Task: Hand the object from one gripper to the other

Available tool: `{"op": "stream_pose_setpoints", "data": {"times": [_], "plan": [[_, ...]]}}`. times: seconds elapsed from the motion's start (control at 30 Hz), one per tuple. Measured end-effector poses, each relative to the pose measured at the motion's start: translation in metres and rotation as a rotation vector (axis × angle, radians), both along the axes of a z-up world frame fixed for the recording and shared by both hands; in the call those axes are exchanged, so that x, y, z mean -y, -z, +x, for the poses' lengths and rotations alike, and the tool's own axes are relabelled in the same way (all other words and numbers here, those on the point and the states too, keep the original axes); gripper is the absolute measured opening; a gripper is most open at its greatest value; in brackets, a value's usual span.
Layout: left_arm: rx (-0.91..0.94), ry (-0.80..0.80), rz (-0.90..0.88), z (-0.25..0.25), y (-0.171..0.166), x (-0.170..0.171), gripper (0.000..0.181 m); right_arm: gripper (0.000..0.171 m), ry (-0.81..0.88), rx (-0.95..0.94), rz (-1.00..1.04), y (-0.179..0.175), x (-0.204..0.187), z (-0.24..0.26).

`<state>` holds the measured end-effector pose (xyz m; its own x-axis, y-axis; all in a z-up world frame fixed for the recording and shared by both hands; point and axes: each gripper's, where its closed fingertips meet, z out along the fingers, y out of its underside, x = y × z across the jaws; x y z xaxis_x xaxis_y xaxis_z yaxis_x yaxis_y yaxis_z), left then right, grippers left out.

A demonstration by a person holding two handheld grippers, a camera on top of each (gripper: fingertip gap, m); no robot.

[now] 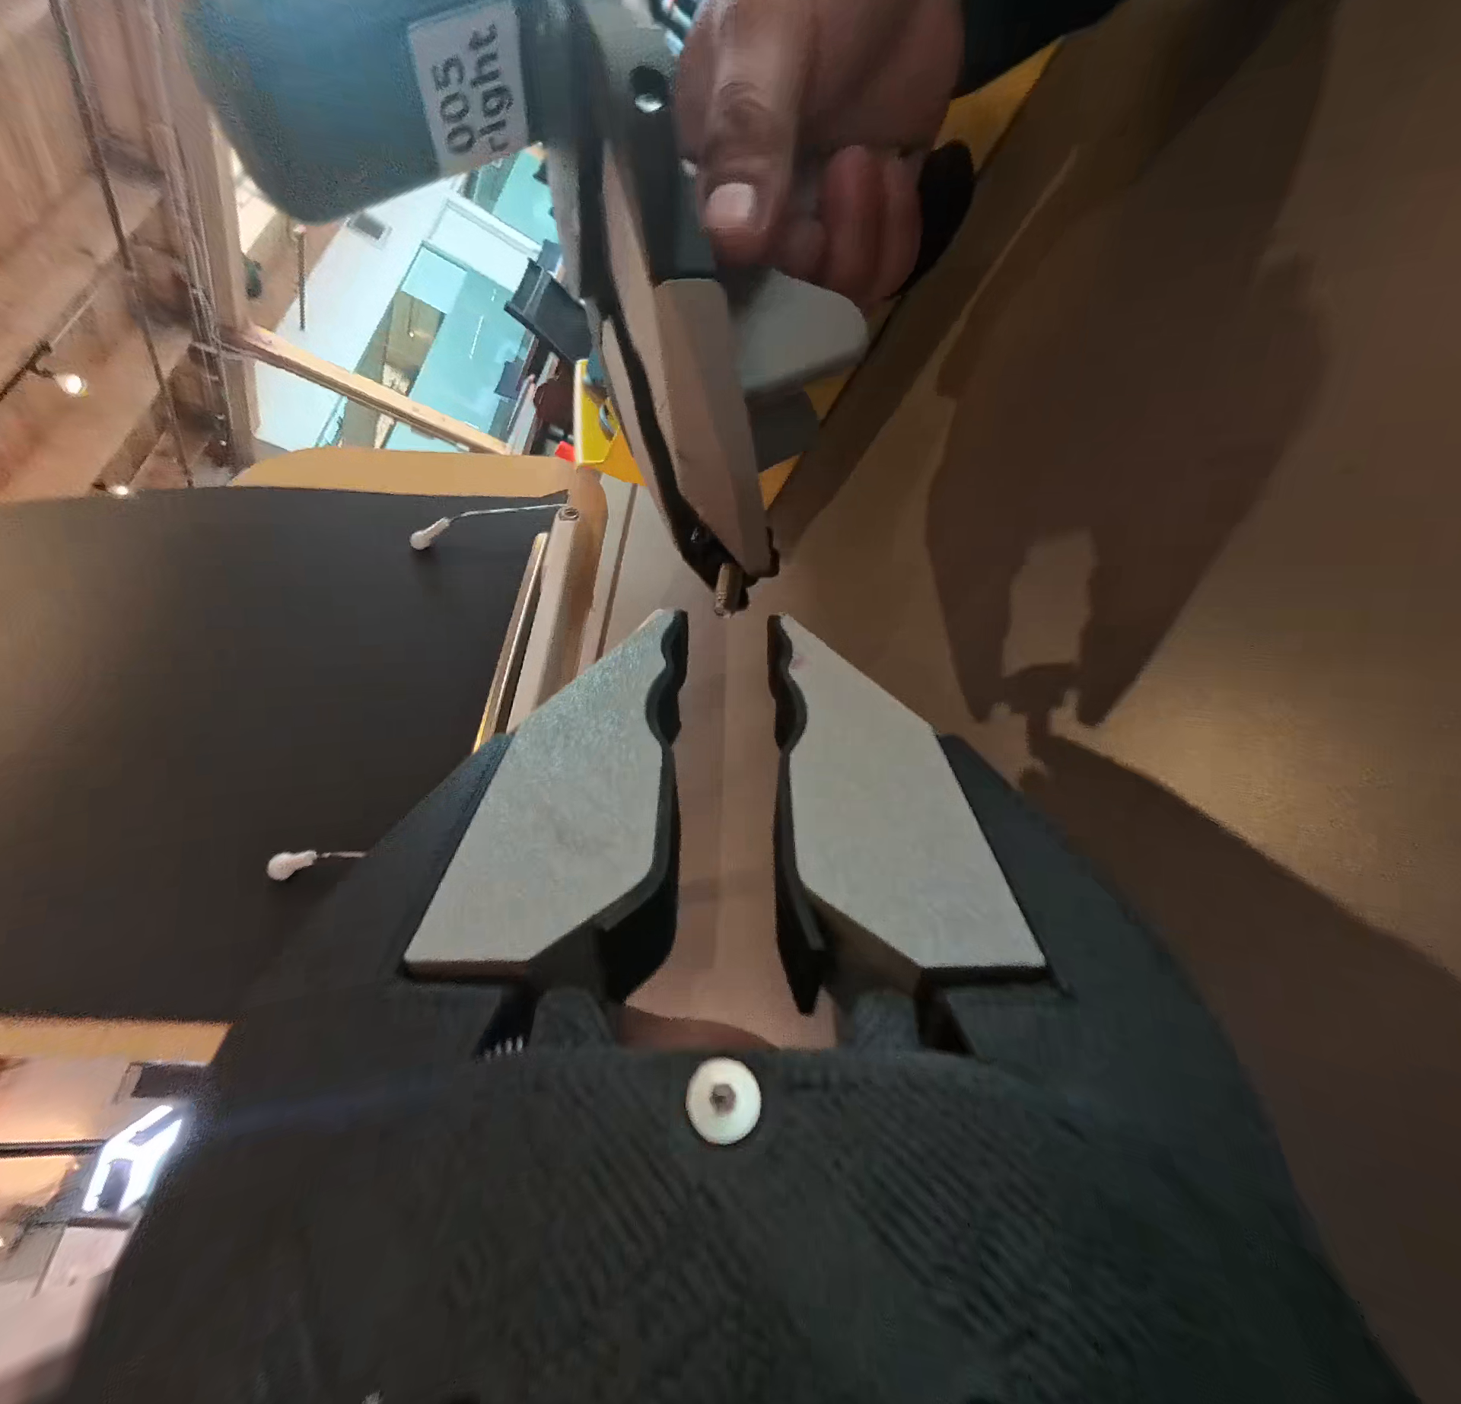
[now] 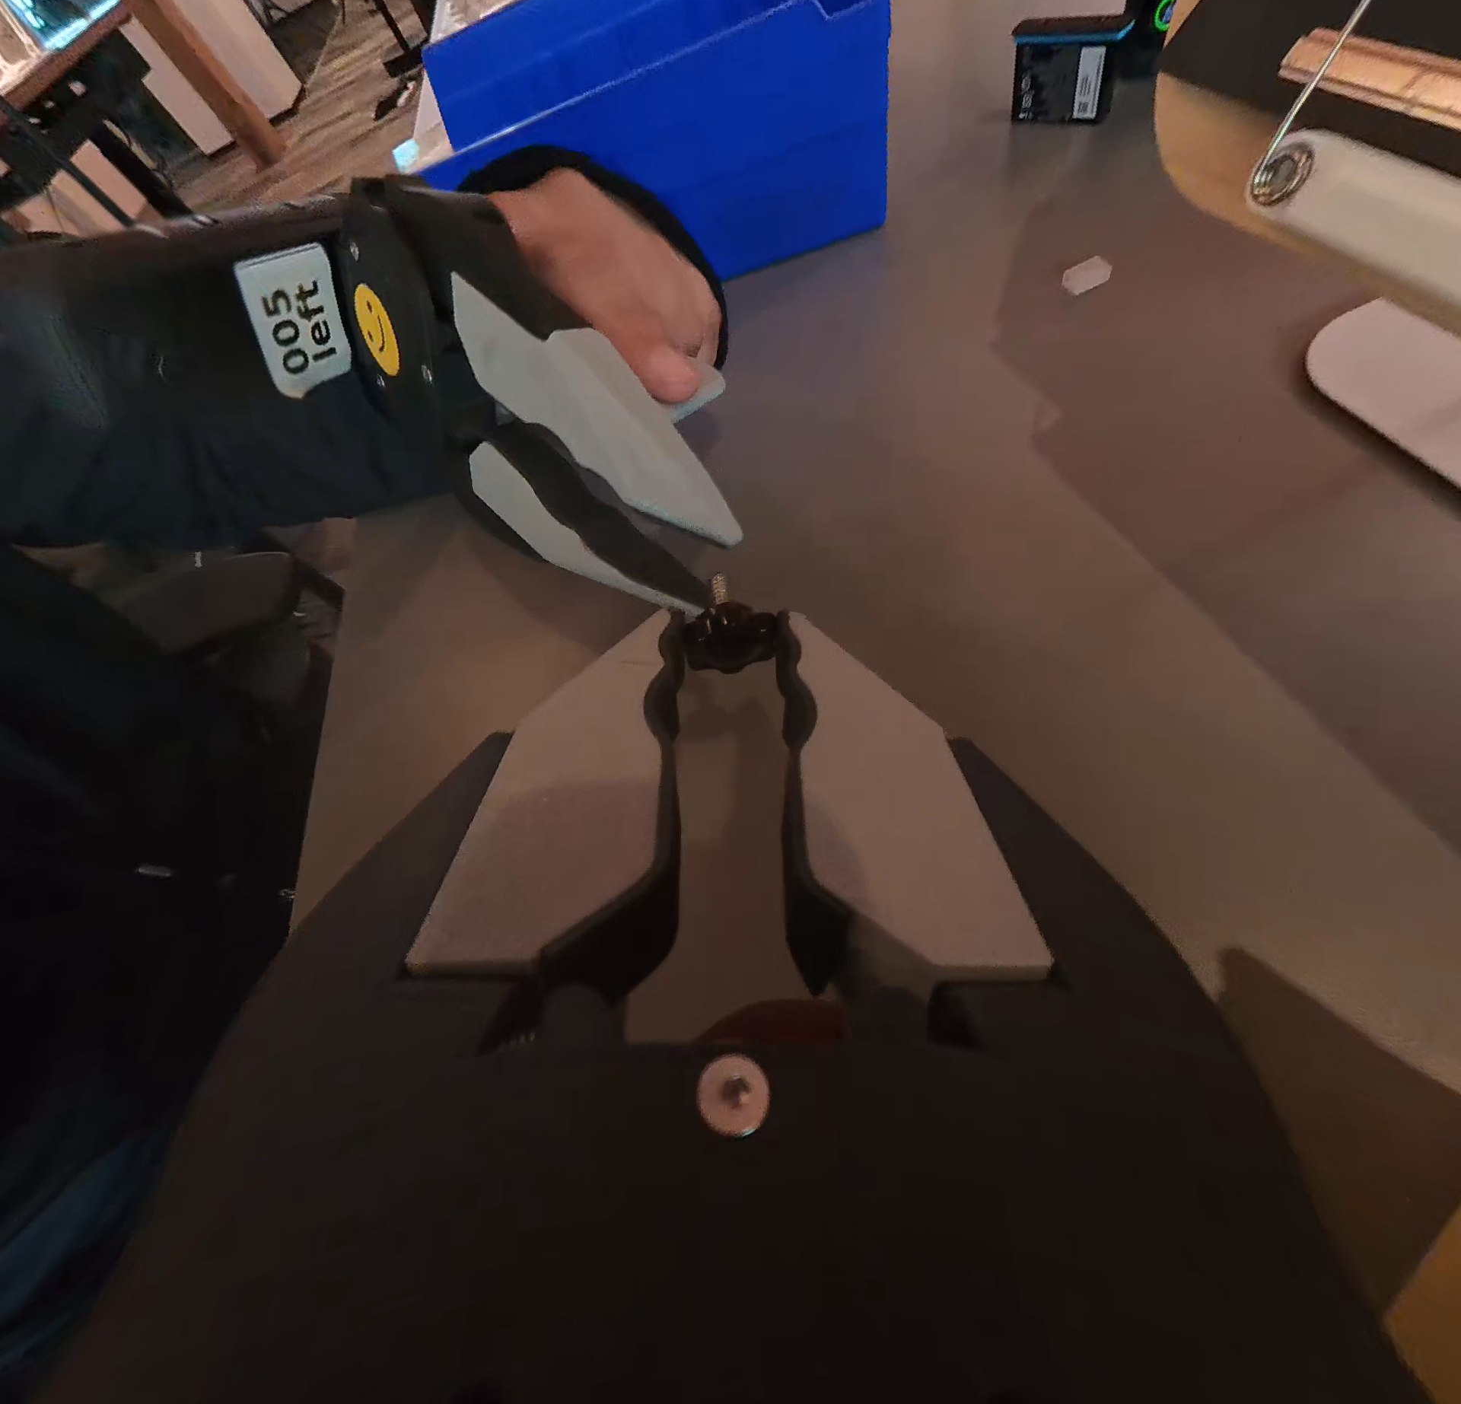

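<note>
The right hand-held gripper (image 2: pixel 726 639) clamps a black-knobbed screw (image 2: pixel 721 629), its knob visible only there; the left hand-held gripper (image 1: pixel 727 627) gapes empty.

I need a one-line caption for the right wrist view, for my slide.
Right hand-held gripper holds a black thumbscrew by its knob while the open left hand-held gripper reaches its threaded tip.

My right gripper (image 1: pixel 731 575) and left gripper (image 2: pixel 711 567) each carry a white printed label on the body; a yellow smiley sticker (image 2: pixel 376 328) sits just beside the left one's label.
</note>
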<state>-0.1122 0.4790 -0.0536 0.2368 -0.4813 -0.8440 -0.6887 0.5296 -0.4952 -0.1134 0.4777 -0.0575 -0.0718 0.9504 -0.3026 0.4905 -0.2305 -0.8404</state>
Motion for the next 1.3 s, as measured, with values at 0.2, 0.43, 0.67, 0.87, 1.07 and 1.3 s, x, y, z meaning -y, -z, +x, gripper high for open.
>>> {"op": "stream_pose_setpoints", "data": {"times": [0.2, 0.43, 0.67, 0.87, 1.07, 1.3], "plan": [[-0.044, 0.028, 0.027, 0.008, 0.006, 0.005, 0.004, 0.019, -0.034, 0.022, -0.061, 0.005, 0.007, 0.001], [0.065, 0.03, -0.159, 0.008, 0.002, 0.005, 0.004, 0.021, -0.055, -0.031, -0.002, -0.002, 0.006, 0.001], [0.36, 0.004, -0.567, -0.009, 0.0, -0.01, 0.004, 0.036, -0.06, -0.082, 0.267, -0.012, 0.006, 0.001], [0.42, 0.065, -0.615, -0.006, -0.009, -0.003, 0.004, 0.039, 0.007, -0.063, 0.33, -0.007, -0.008, -0.003], [0.348, 0.091, -0.591, 0.002, 0.001, 0.004, 0.004, 0.022, -0.023, -0.083, 0.325, -0.007, -0.003, -0.004], [0.423, 0.107, -0.65, 0.001, -0.006, 0.004, 0.004, 0.018, -0.017, -0.104, 0.326, -0.013, -0.002, -0.005]]}}
